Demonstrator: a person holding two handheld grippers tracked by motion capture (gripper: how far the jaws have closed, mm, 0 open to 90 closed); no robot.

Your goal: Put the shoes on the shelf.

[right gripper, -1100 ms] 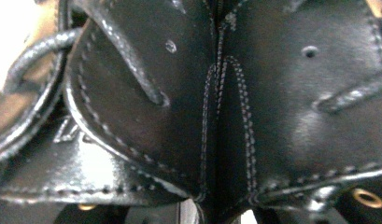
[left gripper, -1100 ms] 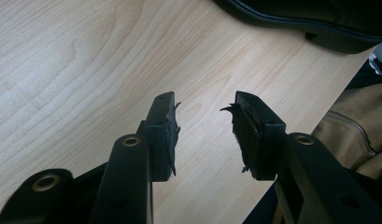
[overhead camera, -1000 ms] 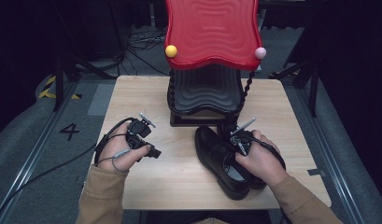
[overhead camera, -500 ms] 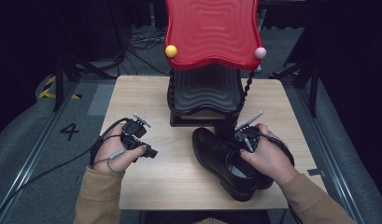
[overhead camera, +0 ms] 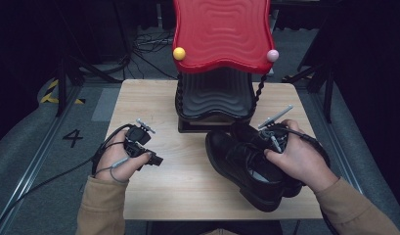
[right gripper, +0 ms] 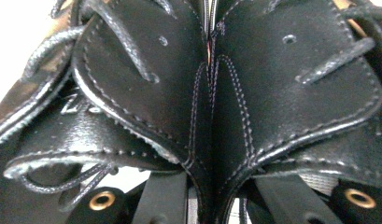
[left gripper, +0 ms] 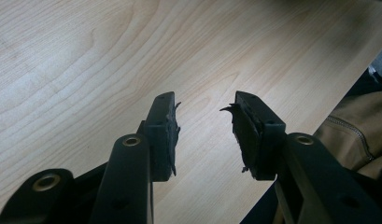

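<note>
The right tongs [overhead camera: 266, 139] pinch together the inner sides of a pair of black leather lace-up shoes [overhead camera: 246, 164] at lower right of the wooden counter [overhead camera: 188, 191], toes toward the upper left, while the left tongs [overhead camera: 151, 157] rest wide and empty at lower left.

A black figure "4" [overhead camera: 72, 138] is marked on the grey floor left of my light wooden table [overhead camera: 188, 196]. Pale lettering on the black leather shoe's insole [right gripper: 74, 106] is too blurred for me to read.
</note>
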